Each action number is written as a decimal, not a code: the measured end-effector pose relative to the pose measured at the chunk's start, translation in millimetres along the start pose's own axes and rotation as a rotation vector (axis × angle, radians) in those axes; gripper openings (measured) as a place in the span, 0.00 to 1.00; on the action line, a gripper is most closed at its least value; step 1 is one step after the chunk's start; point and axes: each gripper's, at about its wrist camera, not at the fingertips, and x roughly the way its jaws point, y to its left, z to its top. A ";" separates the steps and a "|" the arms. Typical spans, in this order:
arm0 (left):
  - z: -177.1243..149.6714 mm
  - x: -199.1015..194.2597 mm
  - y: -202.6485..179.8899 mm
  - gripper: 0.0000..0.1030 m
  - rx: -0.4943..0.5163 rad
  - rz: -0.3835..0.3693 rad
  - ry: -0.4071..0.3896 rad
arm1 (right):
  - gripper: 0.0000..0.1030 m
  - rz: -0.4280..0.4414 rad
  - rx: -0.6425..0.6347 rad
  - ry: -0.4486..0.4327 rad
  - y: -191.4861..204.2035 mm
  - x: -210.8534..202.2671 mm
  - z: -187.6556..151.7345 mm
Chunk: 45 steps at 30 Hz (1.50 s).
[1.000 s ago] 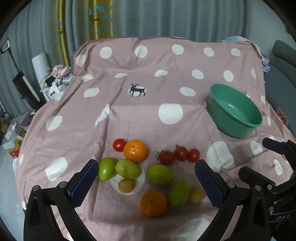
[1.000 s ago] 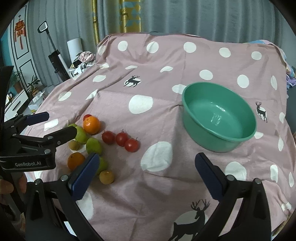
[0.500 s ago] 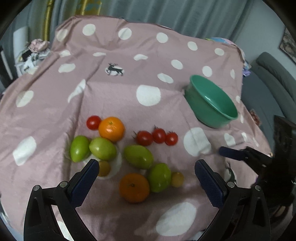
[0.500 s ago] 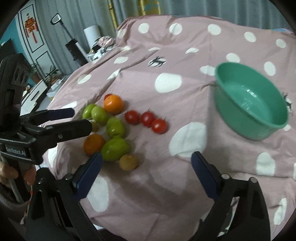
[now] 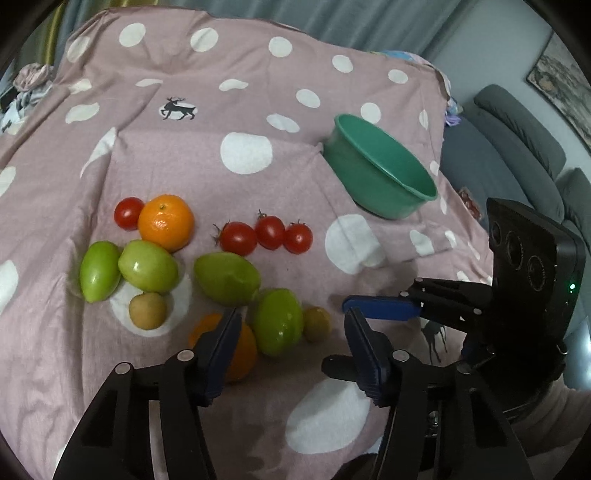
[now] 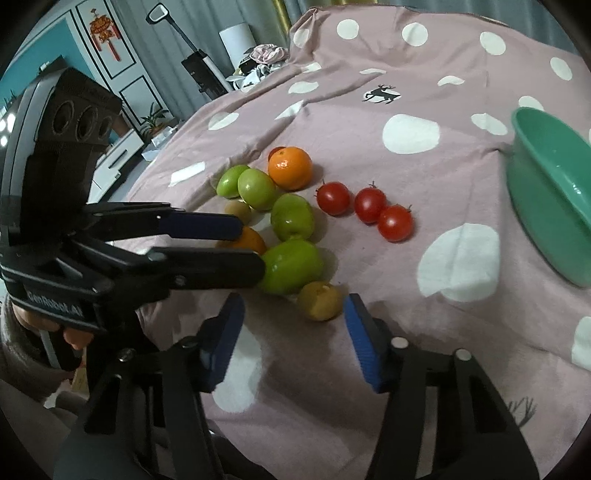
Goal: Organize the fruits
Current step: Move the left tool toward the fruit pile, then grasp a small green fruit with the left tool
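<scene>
Fruit lies clustered on a pink polka-dot cloth [image 5: 258, 74]. The left hand-held gripper [image 5: 291, 336] is spread wide, empty, its fingers either side of a green fruit [image 5: 279, 322] beside an orange [image 5: 236, 350]. The right hand-held gripper [image 6: 293, 321] is also released and empty, framing a small yellow-brown fruit [image 6: 320, 300]. Three cherry tomatoes [image 5: 271, 232] sit in a row behind them. A green bowl [image 5: 380, 177] stands well apart to the right

A home living room: a grey upholstered sofa [image 5: 524, 125] under a framed picture [image 5: 565, 88], grey curtains [image 6: 192, 37], a red Chinese knot ornament [image 6: 104, 31] on panelled white doors, a potted plant [image 6: 154, 117].
</scene>
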 end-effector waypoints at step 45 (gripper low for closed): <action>25.6 29.4 -24.2 0.37 0.116 0.021 0.217 | 0.46 0.040 -0.152 0.015 -1.8 12.3 21.0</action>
